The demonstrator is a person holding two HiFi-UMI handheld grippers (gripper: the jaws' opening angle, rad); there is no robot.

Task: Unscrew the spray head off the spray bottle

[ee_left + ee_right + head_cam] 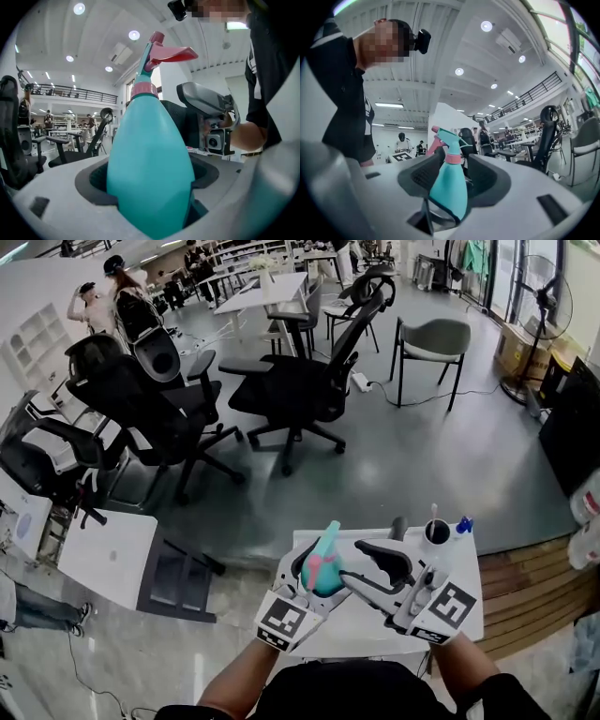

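Nearest, over a white table, two hand-held grippers with tips facing each other.

(a) left gripper: closed on the lower body of the teal spray bottle, dark pads pressed against both flanks, base sunk between the jaws. Bottle head-up, leaning slightly in the left gripper view. Above the body, a pink collar. Above that, the spray head, teal with pink trigger and nozzle tip, seated on the neck, not yet off.

(b) right gripper: spread wide, gripping nothing. In the right gripper view, bottle standing in the gap between the two dark pads, collar about level with the pad tops. Dark space visible between the bottle and the right-hand pad; contact with the other pad not decidable. In the head view, right jaws just beside the bottle, on its right.

Marker cubes at the rear of both grippers.

Farther back on the table: a dark round cup and a small blue item just beside it.

Beyond the table edge: grey floor, black office chairs, a grey four-legged chair, a standing fan.

Farthest: white desks and several people.
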